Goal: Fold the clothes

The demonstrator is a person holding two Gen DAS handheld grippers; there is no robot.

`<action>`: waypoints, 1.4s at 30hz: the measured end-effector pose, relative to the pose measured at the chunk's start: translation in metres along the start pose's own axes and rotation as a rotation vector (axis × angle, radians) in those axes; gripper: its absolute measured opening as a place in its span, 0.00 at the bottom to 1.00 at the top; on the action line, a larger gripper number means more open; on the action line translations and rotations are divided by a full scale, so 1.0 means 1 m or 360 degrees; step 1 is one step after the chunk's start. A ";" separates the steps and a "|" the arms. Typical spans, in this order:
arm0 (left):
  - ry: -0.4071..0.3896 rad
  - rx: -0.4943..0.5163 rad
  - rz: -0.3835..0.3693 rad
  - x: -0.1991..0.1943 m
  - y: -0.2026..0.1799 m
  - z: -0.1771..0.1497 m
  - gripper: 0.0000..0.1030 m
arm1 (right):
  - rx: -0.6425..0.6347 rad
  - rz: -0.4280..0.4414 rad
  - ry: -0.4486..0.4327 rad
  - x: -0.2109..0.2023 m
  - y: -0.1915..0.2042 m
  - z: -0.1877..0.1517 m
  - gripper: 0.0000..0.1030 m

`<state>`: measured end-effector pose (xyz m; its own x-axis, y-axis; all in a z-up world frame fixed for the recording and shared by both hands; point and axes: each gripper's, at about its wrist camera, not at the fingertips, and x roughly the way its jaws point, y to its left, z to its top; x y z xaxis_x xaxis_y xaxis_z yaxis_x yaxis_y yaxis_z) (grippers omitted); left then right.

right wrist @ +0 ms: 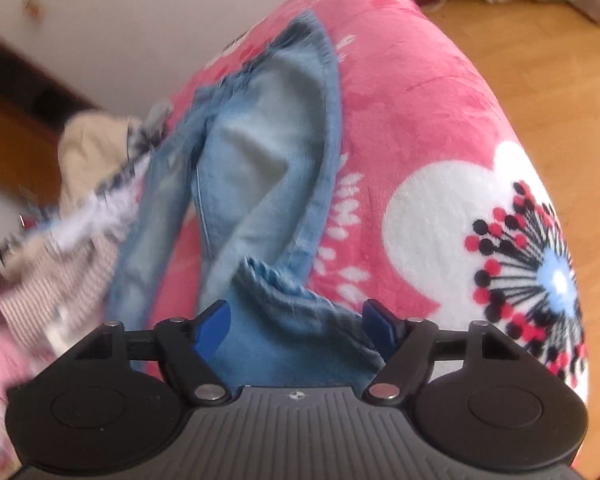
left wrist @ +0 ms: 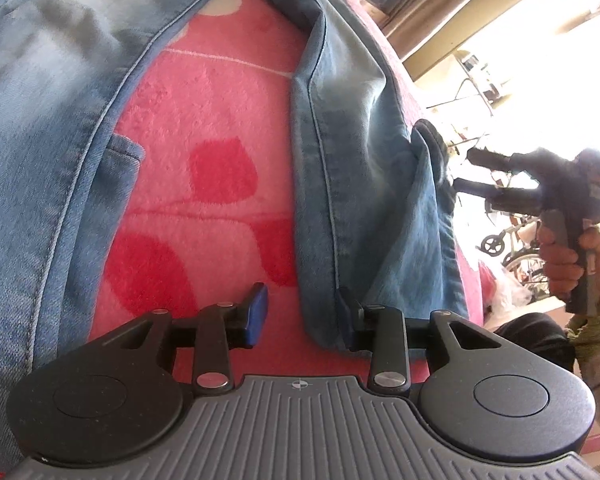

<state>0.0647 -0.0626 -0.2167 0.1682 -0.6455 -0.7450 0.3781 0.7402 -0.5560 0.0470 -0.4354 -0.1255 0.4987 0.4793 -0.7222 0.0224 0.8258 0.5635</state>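
Both grippers' fingers are spread: left gripper (left wrist: 302, 314) straddles the jeans (left wrist: 360, 184) hem, right gripper (right wrist: 296, 330) over bunched denim; closing carelessly could grab the pink blanket (left wrist: 220, 128) too.

Black claw (left wrist: 302, 312), blue pads (left wrist: 260, 314), silver rivets

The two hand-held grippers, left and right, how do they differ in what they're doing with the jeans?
The left hand-held gripper stands open at a jeans leg hem, one finger against the denim and pink blanket in the gap. The right hand-held gripper is spread wider, with bunched denim filling the space between its fingers. Both are open with blue pads; neither has closed on the fabric.
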 end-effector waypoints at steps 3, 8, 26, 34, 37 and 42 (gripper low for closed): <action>0.0008 0.0001 -0.0007 0.003 0.002 0.002 0.35 | -0.0092 -0.0083 0.0032 0.010 -0.003 -0.005 0.77; 0.0016 -0.0006 -0.0028 0.002 0.006 0.003 0.36 | -0.0035 -0.0086 0.0034 0.010 -0.012 -0.007 0.77; 0.0006 0.0029 0.0010 -0.006 0.003 -0.004 0.36 | 0.0057 -0.0109 -0.0078 -0.007 -0.015 -0.019 0.14; -0.0001 0.0047 0.0009 -0.007 0.003 -0.006 0.36 | -0.0054 0.0267 -0.0130 -0.075 0.036 -0.041 0.13; 0.0005 0.0035 -0.0002 -0.009 0.005 -0.005 0.36 | -0.0220 0.0463 -0.0056 -0.113 0.069 -0.067 0.13; 0.0010 0.0028 -0.0013 -0.016 0.011 -0.005 0.36 | -0.0494 0.0626 0.0286 -0.149 0.111 -0.127 0.13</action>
<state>0.0611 -0.0435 -0.2127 0.1594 -0.6501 -0.7430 0.3955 0.7316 -0.5553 -0.1347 -0.3770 -0.0063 0.2609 0.7914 -0.5529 -0.4074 0.6095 0.6801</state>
